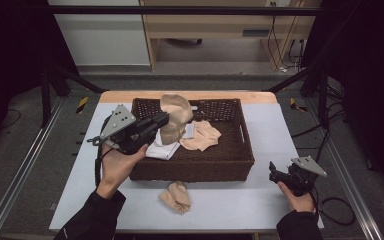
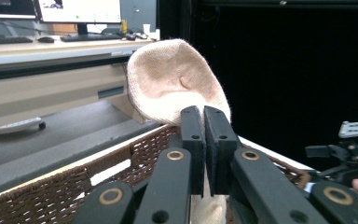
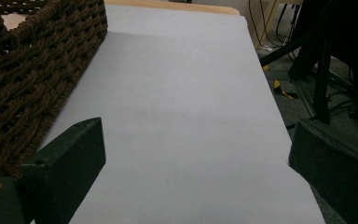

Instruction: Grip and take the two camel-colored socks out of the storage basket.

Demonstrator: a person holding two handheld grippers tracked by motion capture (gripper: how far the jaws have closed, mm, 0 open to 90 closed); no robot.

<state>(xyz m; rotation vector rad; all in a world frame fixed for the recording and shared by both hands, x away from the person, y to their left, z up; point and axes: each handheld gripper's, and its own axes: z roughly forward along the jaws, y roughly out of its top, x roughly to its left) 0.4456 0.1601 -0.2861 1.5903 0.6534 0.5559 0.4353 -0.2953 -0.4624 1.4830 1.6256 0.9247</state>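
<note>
Beige sock [image 1: 174, 116] hangs pinched in the left tool [image 1: 164, 120] above the basket [image 1: 240, 160], likely for sorting; right tool [image 1: 276, 173] rests wide on the tabletop [image 1: 275, 125].

High view: overhead, facing forward and down on the basket [image 1: 190, 165]. Left gripper view: close above the basket's rim [image 2: 51, 186], facing outward. Right gripper view: low beside the basket's wall [image 3: 23, 93], facing along the table [image 3: 182, 116]. All share the basket.
</note>
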